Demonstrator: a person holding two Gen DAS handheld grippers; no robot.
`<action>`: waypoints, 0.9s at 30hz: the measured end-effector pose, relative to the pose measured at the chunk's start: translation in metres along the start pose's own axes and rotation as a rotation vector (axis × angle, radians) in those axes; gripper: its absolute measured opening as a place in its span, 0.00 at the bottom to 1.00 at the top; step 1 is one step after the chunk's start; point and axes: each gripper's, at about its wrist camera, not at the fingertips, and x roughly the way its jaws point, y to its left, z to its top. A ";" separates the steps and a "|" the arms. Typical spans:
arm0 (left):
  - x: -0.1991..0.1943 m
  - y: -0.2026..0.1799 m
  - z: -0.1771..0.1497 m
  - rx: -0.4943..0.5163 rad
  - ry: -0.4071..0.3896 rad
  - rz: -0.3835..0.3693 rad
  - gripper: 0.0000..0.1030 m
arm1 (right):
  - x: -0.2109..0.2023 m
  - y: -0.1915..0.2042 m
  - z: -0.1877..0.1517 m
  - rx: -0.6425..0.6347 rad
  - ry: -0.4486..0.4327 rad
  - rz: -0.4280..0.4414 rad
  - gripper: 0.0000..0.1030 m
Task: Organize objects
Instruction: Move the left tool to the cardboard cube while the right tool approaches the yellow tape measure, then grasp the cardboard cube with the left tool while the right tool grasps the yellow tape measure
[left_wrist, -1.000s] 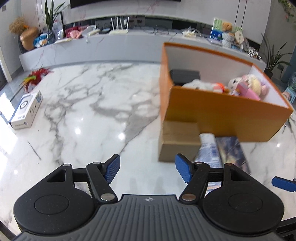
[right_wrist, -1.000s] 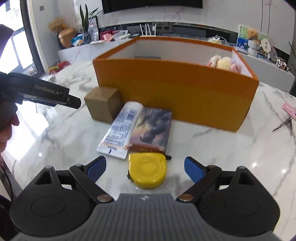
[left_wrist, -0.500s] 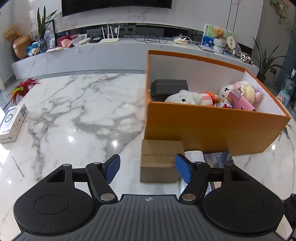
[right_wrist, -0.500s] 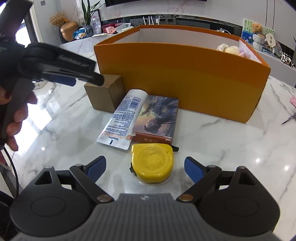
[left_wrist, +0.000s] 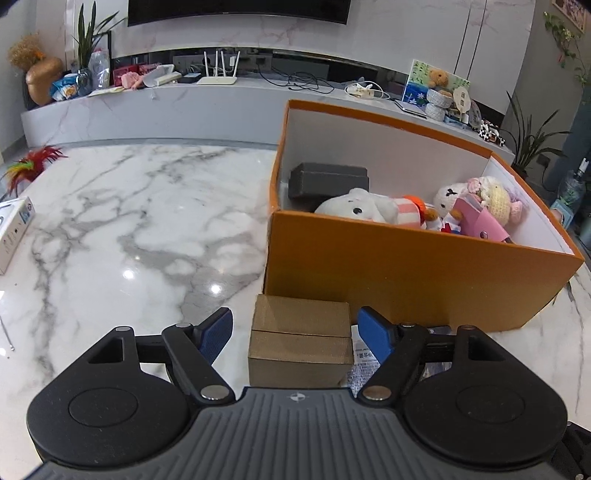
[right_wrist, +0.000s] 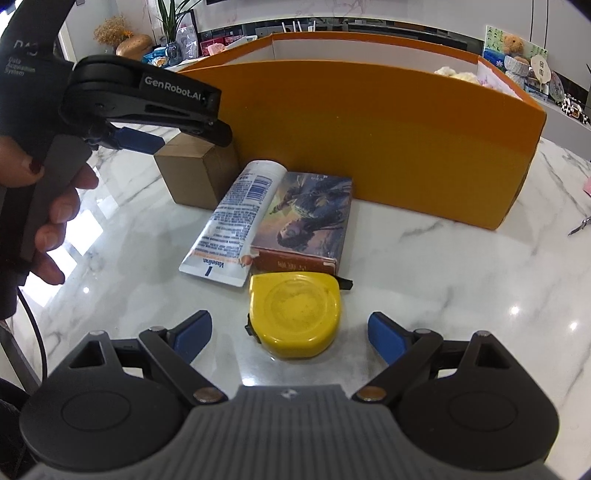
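A small brown cardboard box (left_wrist: 301, 339) stands on the marble table against the big orange box (left_wrist: 406, 277). My left gripper (left_wrist: 295, 316) straddles it; its jaws are opening and the blue pads stand just clear of both sides. In the right wrist view a blue finger (right_wrist: 138, 140) of that gripper hangs over the cardboard box (right_wrist: 195, 177). My right gripper (right_wrist: 290, 319) is open around a yellow tape measure (right_wrist: 295, 314), not touching it. A Vaseline tube (right_wrist: 236, 218) and a book (right_wrist: 310, 214) lie between the tape and the orange box (right_wrist: 369, 129).
The orange box holds plush toys (left_wrist: 369, 210) and a dark grey case (left_wrist: 328, 181). A white carton (left_wrist: 11, 229) and a feather toy (left_wrist: 29, 166) sit at the table's left. Scissors (right_wrist: 580, 225) lie far right. A hand (right_wrist: 55, 206) holds the left gripper.
The left gripper has swung over to the cardboard box, which now sits between its wider jaws. The right gripper has sunk slightly toward the tape measure, its jaws unchanged.
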 end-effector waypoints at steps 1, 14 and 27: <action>0.003 0.000 -0.001 -0.003 0.001 0.006 0.86 | 0.000 0.000 0.000 0.000 -0.001 0.001 0.89; 0.026 0.005 -0.012 0.032 0.034 0.090 0.87 | 0.005 0.001 -0.002 -0.012 -0.026 -0.003 0.89; 0.035 0.004 -0.019 0.079 0.058 0.095 0.66 | 0.004 0.005 0.000 -0.068 -0.047 -0.074 0.55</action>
